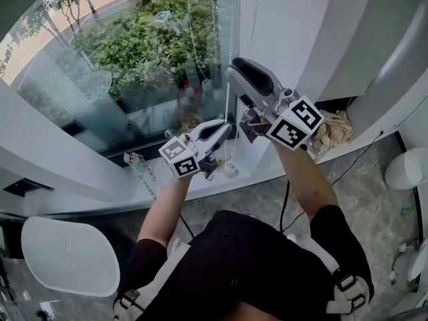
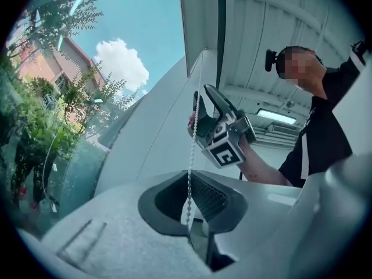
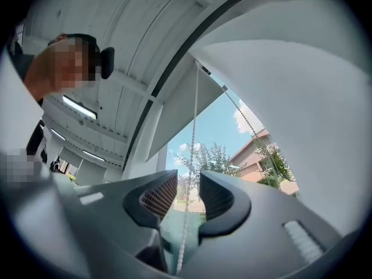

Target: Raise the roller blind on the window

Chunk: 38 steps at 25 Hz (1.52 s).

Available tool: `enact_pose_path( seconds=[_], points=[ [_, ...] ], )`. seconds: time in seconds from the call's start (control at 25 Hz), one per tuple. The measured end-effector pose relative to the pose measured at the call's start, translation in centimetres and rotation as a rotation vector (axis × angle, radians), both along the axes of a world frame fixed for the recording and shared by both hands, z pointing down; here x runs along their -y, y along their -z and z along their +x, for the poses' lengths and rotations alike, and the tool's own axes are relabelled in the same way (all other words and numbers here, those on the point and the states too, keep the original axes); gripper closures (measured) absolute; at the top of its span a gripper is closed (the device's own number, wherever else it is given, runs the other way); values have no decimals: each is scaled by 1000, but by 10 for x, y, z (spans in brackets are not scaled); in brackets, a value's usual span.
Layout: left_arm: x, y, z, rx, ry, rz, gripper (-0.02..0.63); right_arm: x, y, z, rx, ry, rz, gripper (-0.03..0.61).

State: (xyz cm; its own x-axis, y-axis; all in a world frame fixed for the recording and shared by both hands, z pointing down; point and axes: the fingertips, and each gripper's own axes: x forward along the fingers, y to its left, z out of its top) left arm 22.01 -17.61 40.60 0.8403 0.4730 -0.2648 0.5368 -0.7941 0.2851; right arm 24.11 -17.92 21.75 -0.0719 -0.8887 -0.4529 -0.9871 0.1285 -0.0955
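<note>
While the left gripper [image 2: 189,217] has jaws shut on the white beaded pull chain [image 2: 192,150] low beside the window glass [image 1: 134,65], the right gripper [image 3: 188,186] sits higher up the chain's vertical run, jaws approx. half open, chain between, unpinched; prob. right closes next.

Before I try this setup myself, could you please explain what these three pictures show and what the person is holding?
There is no robot here: a person stands at a window with a hand-held claw in each hand. The head view comes from a camera on the person's head, looking steeply down. The other two come from a camera riding on each claw, looking along its jaws. The left claw is shut on the blind's bead chain. The right claw, held higher, is open, and the chain passes between its jaws. The marker cube on each claw is part of it. On the window sill lies a beige bundle, perhaps cord or cloth.
</note>
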Motion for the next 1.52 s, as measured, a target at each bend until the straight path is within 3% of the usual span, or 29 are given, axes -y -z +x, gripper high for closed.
enact_pose_path(
  seconds=[0.12,0.24,0.56,0.64,0.76,0.84,0.92,0.96,1.0,1.12,1.28,1.44,1.52],
  points=[
    [-2,0,-7,-14,-4,-1,595,13,20,-5,-21,-8,12,484],
    [0,1,-11,-17,-2,-14,595,16,23,-6,-53,-37,6,569],
    [3,-18,-12,5,4,47,595,8,9,-13,-129,-76,38,568],
    [3,-48,-6,82,0,63,595,12,-20,-13,-121,-81,-16,566],
    [0,-122,-4,280,-36,77,595,21,-94,-11,-82,-70,-159,568],
    [-11,-173,-16,409,-86,134,595,24,-151,-11,-60,-60,-268,568],
    [-20,-206,-31,478,-114,183,588,20,-188,-9,-34,-56,-331,568],
    [-20,-213,-36,489,-111,189,543,16,-196,-6,-21,-60,-340,568],
    [-18,-215,-39,488,-101,181,495,12,-199,-3,-13,-67,-342,568],
    [5,-194,-36,428,-40,112,468,6,-196,5,-17,-79,-343,568],
    [34,-116,-20,240,25,26,468,4,-193,9,-8,-75,-339,568],
    [37,-8,-5,22,15,37,468,5,-194,3,-16,-56,-349,568],
    [35,35,3,-22,-8,71,468,5,-195,0,-15,-49,-349,568]
  ],
)
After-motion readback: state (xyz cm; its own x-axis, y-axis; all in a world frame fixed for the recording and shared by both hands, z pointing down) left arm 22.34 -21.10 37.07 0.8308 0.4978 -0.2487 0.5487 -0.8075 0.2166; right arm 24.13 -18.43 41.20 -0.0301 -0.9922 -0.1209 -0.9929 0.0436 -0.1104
